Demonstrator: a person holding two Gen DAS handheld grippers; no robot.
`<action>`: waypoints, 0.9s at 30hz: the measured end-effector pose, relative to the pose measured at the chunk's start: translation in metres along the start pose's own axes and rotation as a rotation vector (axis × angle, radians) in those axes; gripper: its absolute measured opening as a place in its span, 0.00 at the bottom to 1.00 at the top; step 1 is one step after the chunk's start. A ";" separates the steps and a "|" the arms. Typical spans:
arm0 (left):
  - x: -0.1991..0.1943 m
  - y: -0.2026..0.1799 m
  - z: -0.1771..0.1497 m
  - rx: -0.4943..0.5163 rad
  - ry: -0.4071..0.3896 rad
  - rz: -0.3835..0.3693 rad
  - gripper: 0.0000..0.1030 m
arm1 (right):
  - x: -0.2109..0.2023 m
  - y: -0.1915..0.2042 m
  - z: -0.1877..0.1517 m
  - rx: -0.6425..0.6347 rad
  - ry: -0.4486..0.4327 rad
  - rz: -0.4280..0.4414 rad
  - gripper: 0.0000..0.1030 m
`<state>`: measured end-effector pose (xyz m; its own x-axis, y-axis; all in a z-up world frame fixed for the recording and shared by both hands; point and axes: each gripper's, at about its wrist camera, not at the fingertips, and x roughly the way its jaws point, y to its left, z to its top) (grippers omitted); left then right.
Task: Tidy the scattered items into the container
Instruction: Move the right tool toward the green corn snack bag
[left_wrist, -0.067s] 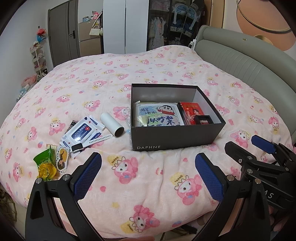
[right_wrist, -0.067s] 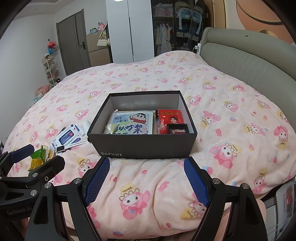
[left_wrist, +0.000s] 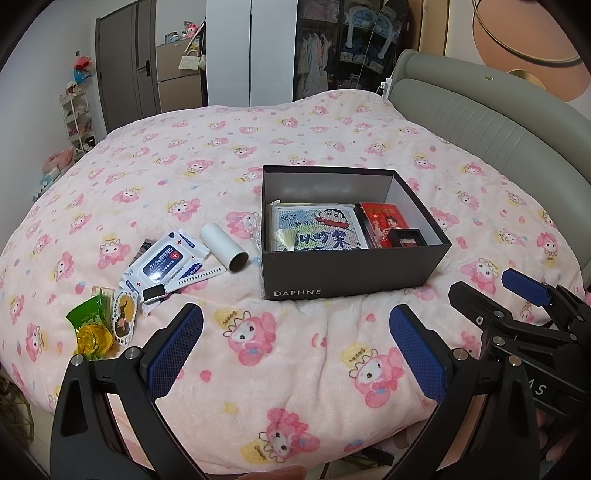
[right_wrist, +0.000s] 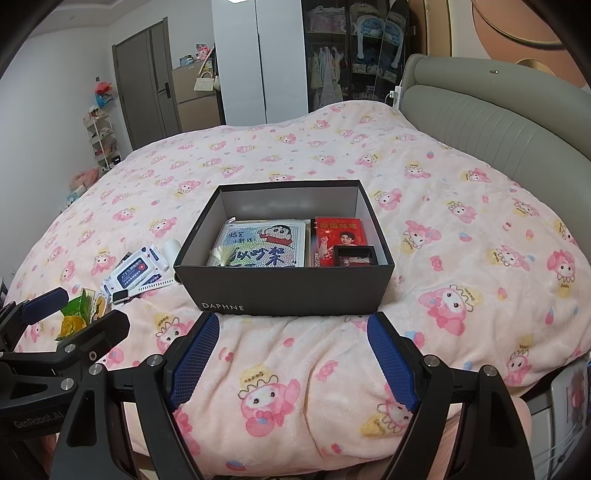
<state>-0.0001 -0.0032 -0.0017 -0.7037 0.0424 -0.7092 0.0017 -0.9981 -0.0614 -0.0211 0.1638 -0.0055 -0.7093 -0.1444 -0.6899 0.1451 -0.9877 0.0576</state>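
A dark DAPHNE box (left_wrist: 343, 275) (right_wrist: 280, 291) sits open on the pink bed and holds a cartoon booklet (left_wrist: 317, 230), a red packet (left_wrist: 384, 221) and a small black case (left_wrist: 408, 237). Left of the box lie a white roll (left_wrist: 224, 246), a wet-wipes pack (left_wrist: 166, 260) (right_wrist: 135, 273), a white smartwatch (left_wrist: 155, 293), a sticker card (left_wrist: 123, 317) and green and yellow snack packets (left_wrist: 90, 325). My left gripper (left_wrist: 295, 349) is open and empty, held near the bed's front edge. My right gripper (right_wrist: 295, 360) is open and empty just in front of the box.
A grey padded headboard (left_wrist: 498, 122) curves along the right. Wardrobes, a door and a shelf stand beyond the bed. In the left wrist view the right gripper (left_wrist: 517, 310) shows at lower right; the left gripper (right_wrist: 55, 325) shows at lower left of the right wrist view.
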 end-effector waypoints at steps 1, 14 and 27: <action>0.000 0.001 0.000 -0.001 0.000 0.001 0.99 | 0.001 0.001 0.000 -0.002 0.001 0.001 0.79; 0.006 0.030 -0.011 -0.048 0.015 0.000 0.99 | 0.011 0.023 -0.003 -0.043 0.021 0.011 0.79; 0.013 0.120 -0.038 -0.235 0.045 0.046 0.99 | 0.037 0.096 -0.006 -0.236 0.050 0.068 0.79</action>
<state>0.0182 -0.1202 -0.0453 -0.6671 0.0048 -0.7450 0.2016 -0.9615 -0.1867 -0.0288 0.0637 -0.0295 -0.6584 -0.2017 -0.7252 0.3529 -0.9337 -0.0608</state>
